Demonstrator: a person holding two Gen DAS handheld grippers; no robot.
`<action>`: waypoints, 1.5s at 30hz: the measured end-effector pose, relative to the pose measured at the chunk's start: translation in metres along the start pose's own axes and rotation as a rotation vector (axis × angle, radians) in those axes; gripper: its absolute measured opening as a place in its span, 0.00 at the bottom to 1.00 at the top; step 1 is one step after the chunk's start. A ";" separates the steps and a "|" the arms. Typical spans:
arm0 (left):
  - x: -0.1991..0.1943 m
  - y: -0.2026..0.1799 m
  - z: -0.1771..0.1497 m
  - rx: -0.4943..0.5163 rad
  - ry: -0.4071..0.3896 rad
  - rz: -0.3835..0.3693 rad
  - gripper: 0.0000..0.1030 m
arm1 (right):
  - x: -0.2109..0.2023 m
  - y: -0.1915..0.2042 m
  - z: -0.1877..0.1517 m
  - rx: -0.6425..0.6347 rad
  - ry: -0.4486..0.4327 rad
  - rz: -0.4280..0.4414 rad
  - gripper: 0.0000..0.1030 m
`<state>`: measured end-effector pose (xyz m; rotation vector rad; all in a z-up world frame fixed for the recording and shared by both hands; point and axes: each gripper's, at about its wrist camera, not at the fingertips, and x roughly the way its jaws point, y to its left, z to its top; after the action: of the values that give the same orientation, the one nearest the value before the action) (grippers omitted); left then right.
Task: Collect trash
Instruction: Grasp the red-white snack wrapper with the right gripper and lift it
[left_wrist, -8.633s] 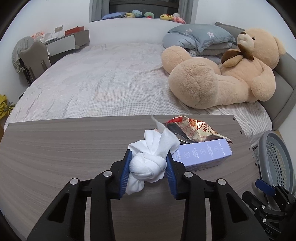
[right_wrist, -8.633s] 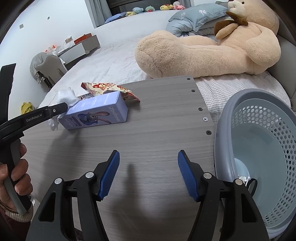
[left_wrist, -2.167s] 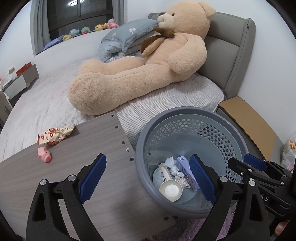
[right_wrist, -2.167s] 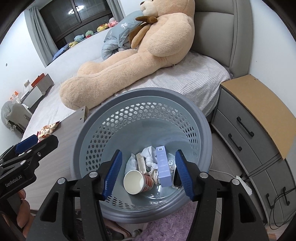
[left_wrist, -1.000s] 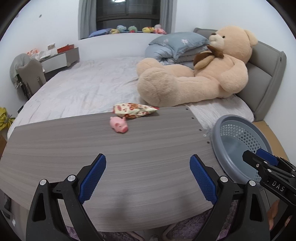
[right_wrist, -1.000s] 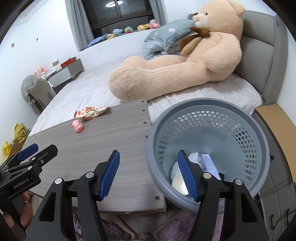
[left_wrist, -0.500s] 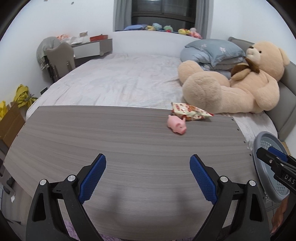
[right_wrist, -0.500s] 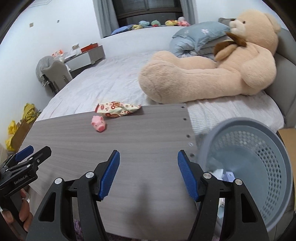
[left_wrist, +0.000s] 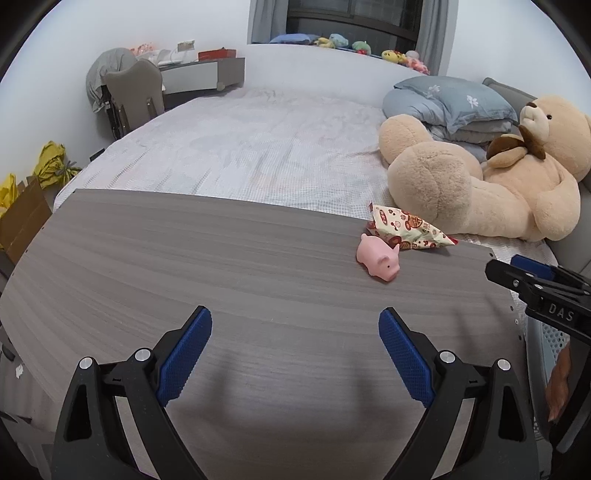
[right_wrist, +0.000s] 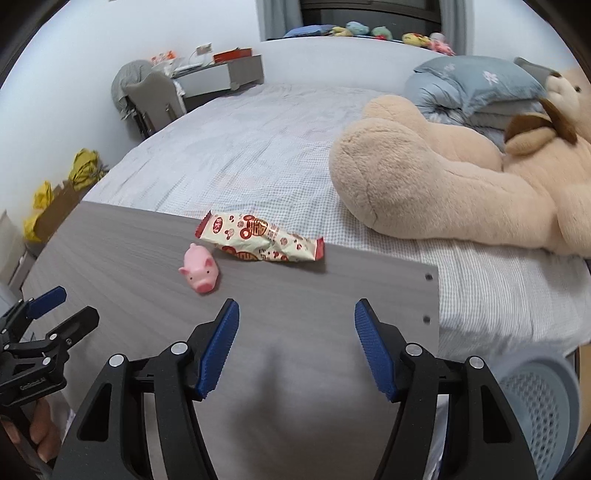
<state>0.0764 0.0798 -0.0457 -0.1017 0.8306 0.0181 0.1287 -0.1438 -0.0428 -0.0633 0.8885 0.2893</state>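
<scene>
A crumpled snack wrapper (left_wrist: 408, 227) with red print lies at the far edge of the grey wooden table (left_wrist: 184, 266); it also shows in the right wrist view (right_wrist: 262, 242). A pink toy pig (left_wrist: 378, 259) sits just in front of it, also seen in the right wrist view (right_wrist: 201, 273). My left gripper (left_wrist: 295, 349) is open and empty above the table's near side. My right gripper (right_wrist: 295, 334) is open and empty, right of the pig. The grey mesh basket (right_wrist: 539, 402) stands beyond the table's right end, mostly out of frame.
A bed (left_wrist: 258, 147) runs behind the table with a big tan teddy bear (left_wrist: 498, 184) and blue-grey pillows (left_wrist: 450, 107). A desk and chair (left_wrist: 133, 96) stand at the back left. Yellow bags (left_wrist: 51, 166) sit on the floor at left.
Both grippers have swung left, away from the basket and back over the table. The basket has slid to the right edge of both views. The wrapper and pig have not moved.
</scene>
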 end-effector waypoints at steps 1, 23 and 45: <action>0.003 -0.001 0.002 -0.002 0.003 0.002 0.87 | 0.003 0.000 0.003 -0.012 0.003 0.006 0.61; 0.042 -0.006 0.026 -0.051 0.040 0.055 0.87 | 0.097 0.023 0.064 -0.424 0.105 0.173 0.65; 0.046 -0.002 0.024 -0.054 0.044 0.050 0.87 | 0.117 0.040 0.054 -0.479 0.156 0.167 0.31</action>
<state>0.1252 0.0792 -0.0638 -0.1320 0.8765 0.0857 0.2280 -0.0705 -0.0962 -0.4617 0.9655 0.6568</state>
